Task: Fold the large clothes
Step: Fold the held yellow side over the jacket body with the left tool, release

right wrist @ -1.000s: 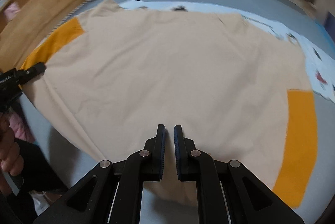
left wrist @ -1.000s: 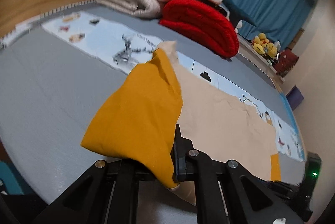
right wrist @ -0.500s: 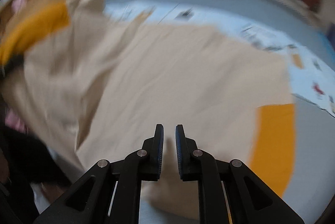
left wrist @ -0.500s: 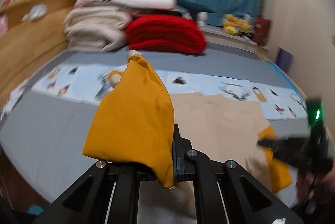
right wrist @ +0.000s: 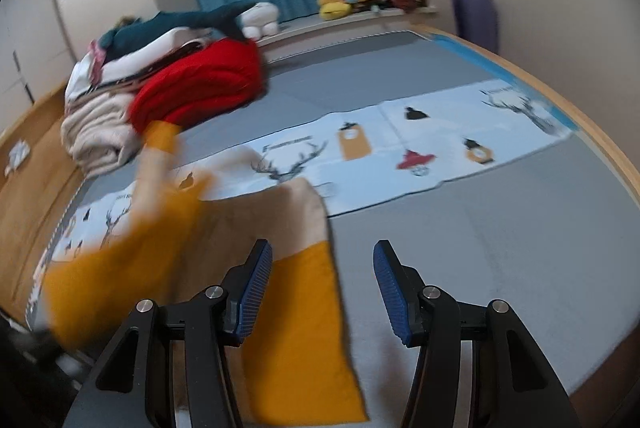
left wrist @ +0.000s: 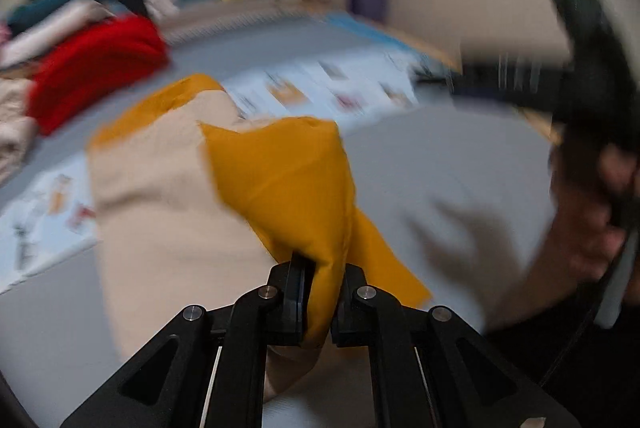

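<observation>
Beige garment (right wrist: 256, 224) with mustard cuffs, spread on the grey floor mat (right wrist: 480, 228). Left hand-held gripper (left wrist: 318, 302) clamps one mustard sleeve (left wrist: 288, 184), lifted; right hand-held gripper (right wrist: 323, 288), jaws wide, straddles the near-right cuff (right wrist: 296, 340).

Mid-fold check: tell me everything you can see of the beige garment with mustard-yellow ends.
The beige garment with mustard-yellow ends looks like soft, matte woven cloth, with a beige body and mustard bands at its ends. It lies on the grey mat, partly over the pale-blue printed strip. One mustard end is bunched and lifted, pinched in the left gripper. The other end lies flat below the open right gripper, which is not holding it. Blur hides the seams.
</observation>
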A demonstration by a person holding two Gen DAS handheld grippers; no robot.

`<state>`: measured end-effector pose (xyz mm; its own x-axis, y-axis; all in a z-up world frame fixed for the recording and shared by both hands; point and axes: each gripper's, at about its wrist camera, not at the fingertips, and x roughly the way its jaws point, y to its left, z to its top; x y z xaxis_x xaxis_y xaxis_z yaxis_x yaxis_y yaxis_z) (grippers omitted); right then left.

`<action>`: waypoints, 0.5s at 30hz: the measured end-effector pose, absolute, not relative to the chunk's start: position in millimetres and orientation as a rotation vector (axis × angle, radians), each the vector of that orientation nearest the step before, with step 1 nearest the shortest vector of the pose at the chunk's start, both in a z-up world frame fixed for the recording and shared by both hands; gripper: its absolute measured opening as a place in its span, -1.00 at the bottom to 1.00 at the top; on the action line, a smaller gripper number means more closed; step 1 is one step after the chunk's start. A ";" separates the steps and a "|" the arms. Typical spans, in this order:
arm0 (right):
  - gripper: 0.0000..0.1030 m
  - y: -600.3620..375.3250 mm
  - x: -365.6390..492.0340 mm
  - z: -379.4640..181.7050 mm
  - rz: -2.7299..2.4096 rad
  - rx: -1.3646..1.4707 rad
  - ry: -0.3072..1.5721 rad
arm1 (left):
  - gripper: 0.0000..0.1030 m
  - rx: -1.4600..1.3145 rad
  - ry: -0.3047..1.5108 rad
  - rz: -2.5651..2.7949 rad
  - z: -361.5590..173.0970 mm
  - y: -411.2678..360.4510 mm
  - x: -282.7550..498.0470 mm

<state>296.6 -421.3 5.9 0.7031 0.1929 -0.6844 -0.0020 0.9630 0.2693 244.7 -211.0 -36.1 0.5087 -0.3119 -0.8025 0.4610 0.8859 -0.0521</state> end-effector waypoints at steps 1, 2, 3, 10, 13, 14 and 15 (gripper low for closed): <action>0.05 -427.1 295.3 6.5 0.111 0.264 0.788 | -0.80 0.175 1.024 -0.509 -55.1 -221.5 249.0; 0.05 -430.2 292.3 6.7 0.115 0.267 0.790 | -0.71 0.167 1.090 -0.523 -66.8 -225.1 251.3; 0.05 -433.0 291.0 6.3 0.123 0.270 0.793 | -0.65 0.151 1.141 -0.525 -75.1 -224.3 252.2; 0.05 -410.4 290.9 -13.3 0.319 0.325 0.892 | -0.11 -0.024 1.156 -0.574 -48.4 -160.0 235.9; 0.05 -387.6 290.8 -26.3 0.392 0.313 0.955 | -0.04 -0.062 1.122 -0.557 -30.8 -127.8 225.3; 0.05 -381.6 290.0 -29.5 0.405 0.305 0.969 | -0.04 -0.066 1.113 -0.537 -28.4 -117.2 224.1; 0.05 -371.9 288.9 -34.9 0.418 0.287 0.992 | -0.04 -0.062 1.101 -0.499 -26.0 -101.9 220.6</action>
